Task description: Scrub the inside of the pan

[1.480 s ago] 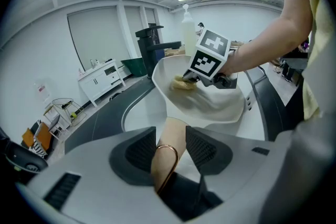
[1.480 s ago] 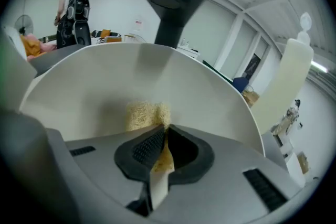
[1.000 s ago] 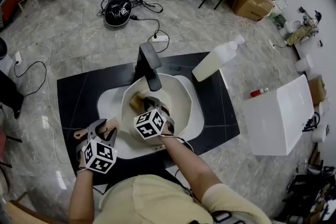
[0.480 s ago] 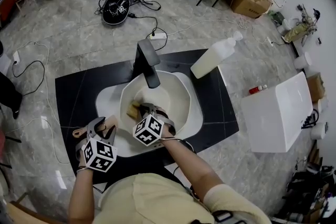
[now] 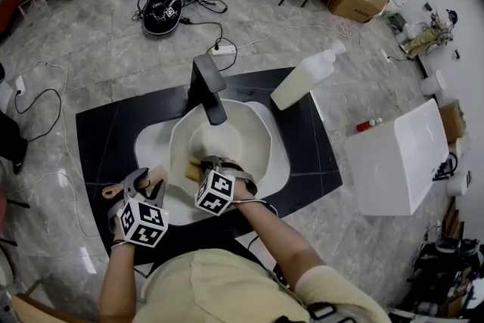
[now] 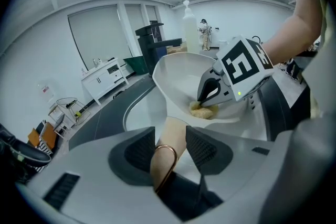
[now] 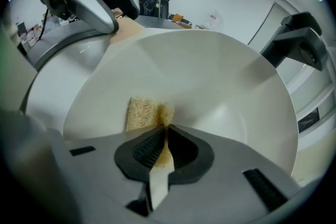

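Observation:
A cream pan (image 5: pixel 236 138) sits tilted in the white sink (image 5: pixel 278 166). Its wooden handle (image 6: pixel 169 136), with a copper ring at the end, lies between the jaws of my left gripper (image 6: pixel 170 148), which is shut on it. In the head view the left gripper (image 5: pixel 147 185) is at the pan's near left. My right gripper (image 7: pixel 165 134) is shut on a yellowish scrub sponge (image 7: pixel 140 113) pressed against the pan's inner wall (image 7: pixel 220 86). The head view shows the right gripper (image 5: pixel 207 166) and sponge (image 5: pixel 193 169) at the pan's near-left inner side.
A black faucet (image 5: pixel 207 87) overhangs the pan's far rim. A white bottle (image 5: pixel 304 82) lies on the black counter (image 5: pixel 102 140) at the back right. A white box (image 5: pixel 397 155) stands to the right, with a small red-capped item (image 5: pixel 365 124) beside it.
My right gripper has dragged the sponge across the pan's inside toward me, to its near-left side. The left gripper keeps hold of the handle.

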Available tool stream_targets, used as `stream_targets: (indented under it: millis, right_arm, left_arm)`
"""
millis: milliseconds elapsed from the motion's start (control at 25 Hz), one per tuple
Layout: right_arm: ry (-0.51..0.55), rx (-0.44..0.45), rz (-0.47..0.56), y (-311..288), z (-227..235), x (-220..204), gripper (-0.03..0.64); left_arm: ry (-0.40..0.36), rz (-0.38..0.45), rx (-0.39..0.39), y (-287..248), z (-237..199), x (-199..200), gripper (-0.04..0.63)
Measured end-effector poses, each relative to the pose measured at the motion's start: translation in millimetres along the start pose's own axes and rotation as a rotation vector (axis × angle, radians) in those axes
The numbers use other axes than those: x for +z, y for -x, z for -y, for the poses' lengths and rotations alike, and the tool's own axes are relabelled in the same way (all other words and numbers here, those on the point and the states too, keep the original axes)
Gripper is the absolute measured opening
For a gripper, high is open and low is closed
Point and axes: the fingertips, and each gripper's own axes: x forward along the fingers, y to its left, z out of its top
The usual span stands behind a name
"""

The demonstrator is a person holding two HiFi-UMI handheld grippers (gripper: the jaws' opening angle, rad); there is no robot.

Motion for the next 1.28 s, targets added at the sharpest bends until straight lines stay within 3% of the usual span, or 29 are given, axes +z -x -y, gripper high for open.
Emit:
stream_targets:
  millis: [560,840,1280]
  right_arm:
    - [0.319,0.107,-0.235,2.2,-9.8,-52.8,0.032]
    - [0.415,0.089,-0.36,7.0,3.3,-80.7,0.032]
    - [0.424,0.014,-0.468,11.7,33.6,-101.3,0.032]
  left_arm:
    - [0.016,-0.041,0.006,-1.6,1.3,0.0,0.183]
    - [0.026,-0.061,0.001,-2.6,1.1,-0.3,0.182]
    - [0.027,-0.066,-0.006,-2.3,0.9,-0.2,0.181]
